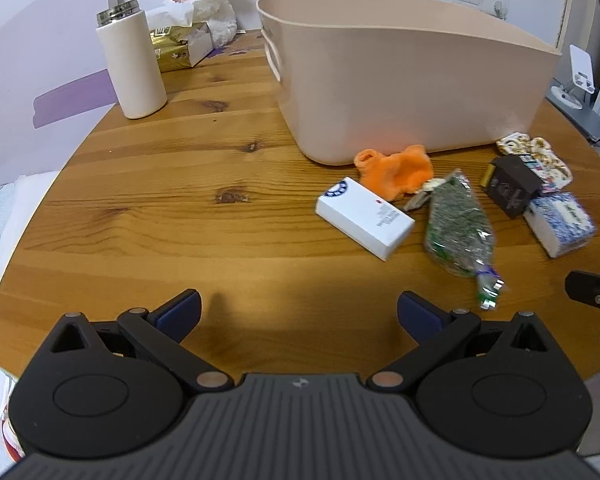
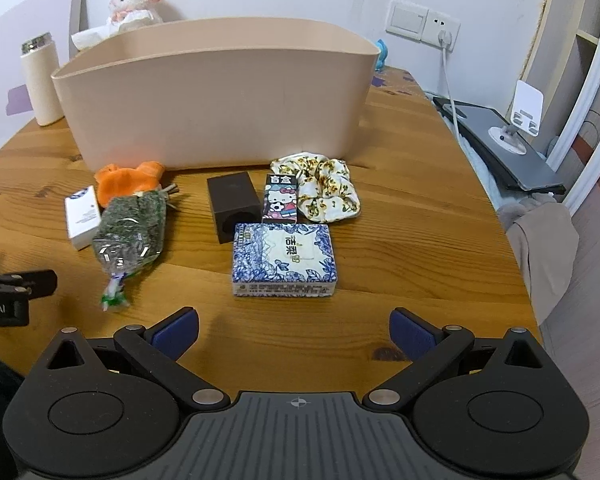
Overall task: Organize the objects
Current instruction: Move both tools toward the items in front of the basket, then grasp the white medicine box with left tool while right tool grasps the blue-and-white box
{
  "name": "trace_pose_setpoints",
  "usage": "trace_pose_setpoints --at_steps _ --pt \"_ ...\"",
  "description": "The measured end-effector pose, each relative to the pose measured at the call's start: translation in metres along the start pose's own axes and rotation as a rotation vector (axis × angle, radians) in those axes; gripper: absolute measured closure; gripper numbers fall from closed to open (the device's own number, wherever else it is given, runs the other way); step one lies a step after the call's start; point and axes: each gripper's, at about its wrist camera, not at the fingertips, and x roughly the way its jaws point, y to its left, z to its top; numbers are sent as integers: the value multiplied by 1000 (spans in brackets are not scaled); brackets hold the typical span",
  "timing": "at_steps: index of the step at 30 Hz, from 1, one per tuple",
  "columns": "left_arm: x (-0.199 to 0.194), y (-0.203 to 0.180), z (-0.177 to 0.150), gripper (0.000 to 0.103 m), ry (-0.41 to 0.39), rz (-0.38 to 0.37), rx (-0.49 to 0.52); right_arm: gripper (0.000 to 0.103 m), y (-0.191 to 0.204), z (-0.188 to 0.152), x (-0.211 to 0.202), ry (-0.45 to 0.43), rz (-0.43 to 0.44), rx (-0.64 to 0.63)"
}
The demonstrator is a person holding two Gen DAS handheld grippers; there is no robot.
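Right wrist | beige bin (image 2: 220, 96) (interior hidden) | left tool (image 1: 299, 312) wide | right tool (image 2: 294, 330) wide, empty

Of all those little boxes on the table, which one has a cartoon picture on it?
The narrow upright-printed box with the cartoon cat and a football, lying between the plain dark box and the floral scrunchie. The others show only text or blue flowers.

Both feeds evenly lit for me, soft indoor light, no harsh glare. Soft shadows under each hand-held gripper (image 1: 299, 310) (image 2: 294, 330) on the bench (image 1: 160, 216) (image 2: 400, 248). Strong fisheye bend, dark corner vignetting. Left view slightly motion-blurred: green packet (image 1: 458, 228) smeared. Small glints on packet (image 2: 128, 236) wrapper in right view, which is sharper.
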Motion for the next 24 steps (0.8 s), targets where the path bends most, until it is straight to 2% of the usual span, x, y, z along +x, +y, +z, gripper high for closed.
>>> trace_pose_setpoints --at_steps 8,15,19,21,24 --pt "26 6 14 0 -32 -93 9 0 1 4 24 7 -6 9" --pt "39 -3 24 0 -90 -156 83 1 -4 12 37 -25 17 38" --pt "44 -7 28 0 -104 -197 124 8 -6 14 39 -40 54 58" --pt "45 -9 28 0 -117 -189 117 15 -5 14 38 -53 60 48" --pt "40 -12 27 18 -140 -217 141 27 -3 14 35 -71 71 37"
